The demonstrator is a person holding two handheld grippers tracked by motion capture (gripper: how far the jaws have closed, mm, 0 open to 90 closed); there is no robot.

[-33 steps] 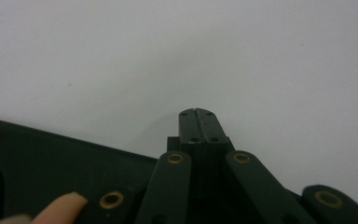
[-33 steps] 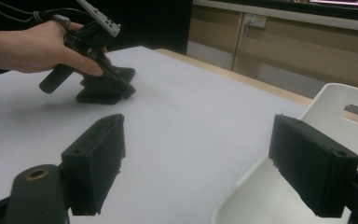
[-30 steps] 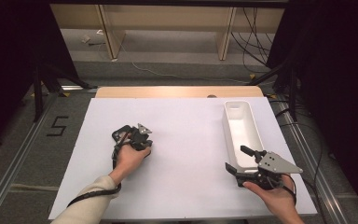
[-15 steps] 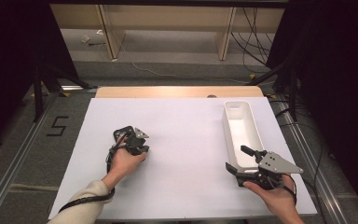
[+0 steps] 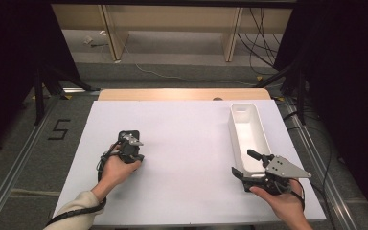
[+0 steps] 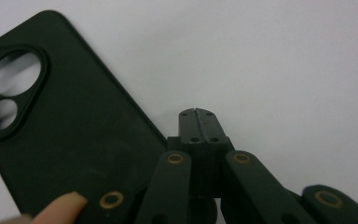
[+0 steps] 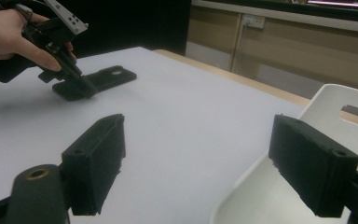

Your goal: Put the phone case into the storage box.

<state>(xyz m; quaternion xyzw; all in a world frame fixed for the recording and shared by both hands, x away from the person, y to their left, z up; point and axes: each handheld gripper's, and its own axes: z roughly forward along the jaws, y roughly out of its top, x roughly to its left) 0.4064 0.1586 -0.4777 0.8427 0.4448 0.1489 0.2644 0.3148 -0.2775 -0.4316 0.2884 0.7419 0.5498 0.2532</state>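
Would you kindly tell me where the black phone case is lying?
In the high view, the black phone case lies flat on the table's left half, beside the shut left gripper.

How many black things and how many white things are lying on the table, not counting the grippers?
Black: 1, the phone case
White: 1, the tray
Total: 2
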